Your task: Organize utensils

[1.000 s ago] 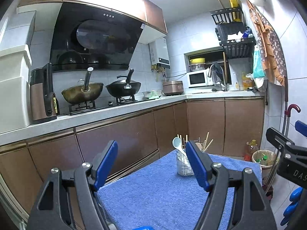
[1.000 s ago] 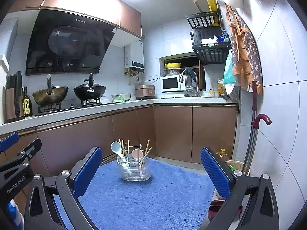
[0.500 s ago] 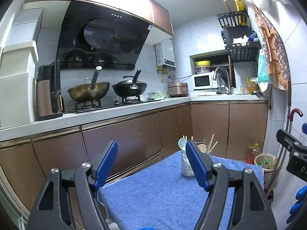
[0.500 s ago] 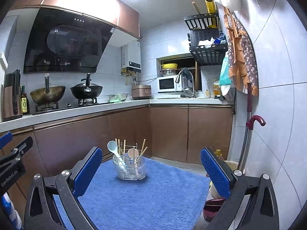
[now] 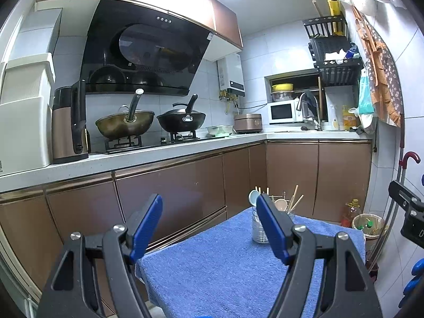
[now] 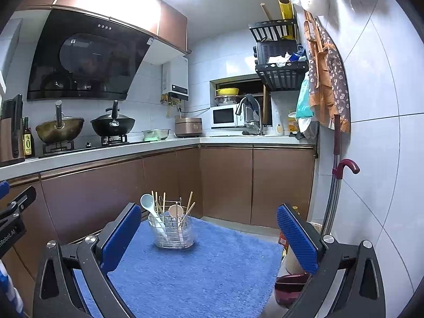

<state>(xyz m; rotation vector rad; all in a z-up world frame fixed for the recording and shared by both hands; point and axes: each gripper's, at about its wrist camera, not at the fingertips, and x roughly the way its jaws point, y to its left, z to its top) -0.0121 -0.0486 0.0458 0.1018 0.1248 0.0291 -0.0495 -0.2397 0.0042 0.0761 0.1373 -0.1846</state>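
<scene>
Left cam first: I'm holding my left gripper (image 5: 209, 212) with the fingers spread wide, nothing between the blue pads (image 5: 148, 225). The utensil holder (image 5: 261, 229) is sitting at about 1 o'clock on the blue towel (image 5: 225, 273), half hidden behind my right-hand pad. A pale spoon (image 5: 253, 197) and some chopsticks (image 5: 294, 198) are poking out of it. My other gripper is peeking in at 3 o'clock.

Right cam: my right gripper (image 6: 209, 225) is gaping wide too, gripping nothing. The holder (image 6: 173, 232) is standing upright at roughly 11 o'clock, between the pads but well ahead of them. In it I'm seeing the white spoon (image 6: 149, 206), a beige spoon (image 6: 175, 211) and chopsticks (image 6: 188, 204).
</scene>
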